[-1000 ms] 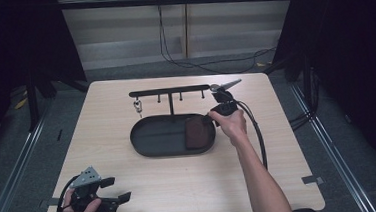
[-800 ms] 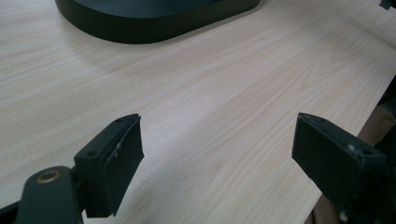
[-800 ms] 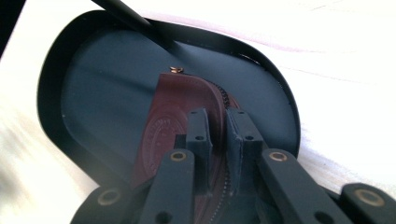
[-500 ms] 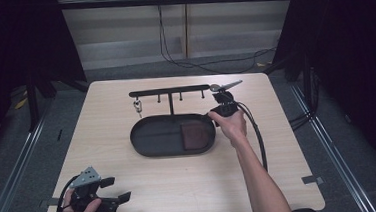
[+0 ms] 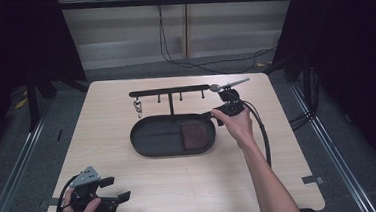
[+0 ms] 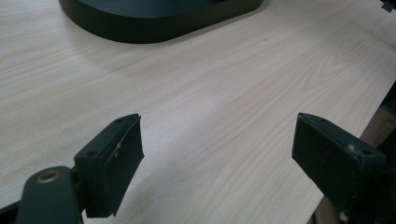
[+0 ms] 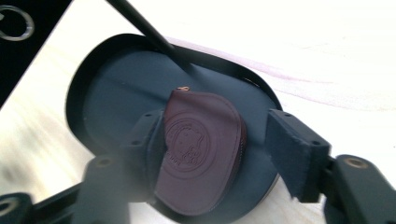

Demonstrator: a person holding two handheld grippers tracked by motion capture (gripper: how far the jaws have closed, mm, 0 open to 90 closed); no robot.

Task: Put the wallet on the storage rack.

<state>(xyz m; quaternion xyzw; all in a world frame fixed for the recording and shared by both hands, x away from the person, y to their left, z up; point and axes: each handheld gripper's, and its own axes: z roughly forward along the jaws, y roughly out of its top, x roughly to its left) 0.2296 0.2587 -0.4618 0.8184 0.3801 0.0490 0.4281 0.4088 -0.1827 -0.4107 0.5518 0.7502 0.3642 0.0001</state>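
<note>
A dark red zipped pouch lies flat in the right end of a black oval tray. My right gripper hovers at that end, pointing down into the tray. In the right gripper view the pouch shows between and below the jaws of the right gripper. The jaws have just been opening and now stand apart, with the pads off the pouch. My left gripper rests at the table's front left corner. It is open over bare wood.
A black T-shaped rack with several hooks rises from the tray's far side, and a key ring hangs at its left end. The rack's post slants across the tray. The tray's wall lies ahead of the left gripper.
The right hand has lifted slightly away from the tray's right end. The pouch lies where it did. The left hand has kept still.
</note>
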